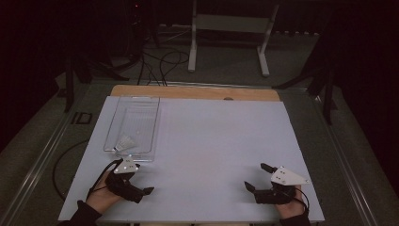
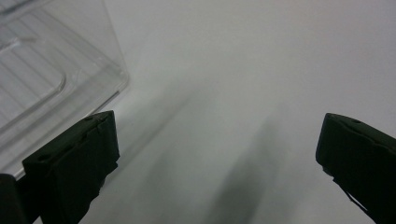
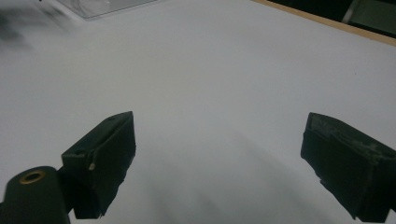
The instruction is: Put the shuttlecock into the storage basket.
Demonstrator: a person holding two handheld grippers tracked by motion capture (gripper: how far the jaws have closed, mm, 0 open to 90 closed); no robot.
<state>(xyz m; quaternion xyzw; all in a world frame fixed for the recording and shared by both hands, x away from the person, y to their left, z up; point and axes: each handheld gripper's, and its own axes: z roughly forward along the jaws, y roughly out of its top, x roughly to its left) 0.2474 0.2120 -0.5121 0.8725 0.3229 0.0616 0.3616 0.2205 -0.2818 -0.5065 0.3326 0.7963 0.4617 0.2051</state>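
A clear plastic tray lies on the left half of the white table; something small and white rests near its front end. My left gripper sits just in front of the tray, open and holding nothing. Its own view has the tray's corner beside the left jaw and bare white table between the fingertips of the left gripper. At the front right, my right gripper points left, open and empty. In its own view the right gripper faces bare table, with the tray's edge far off.
A wooden strip runs along the table's far edge. Beyond it a white frame stand and loose cables lie on the dark floor. Broad white surface lies between the two grippers.
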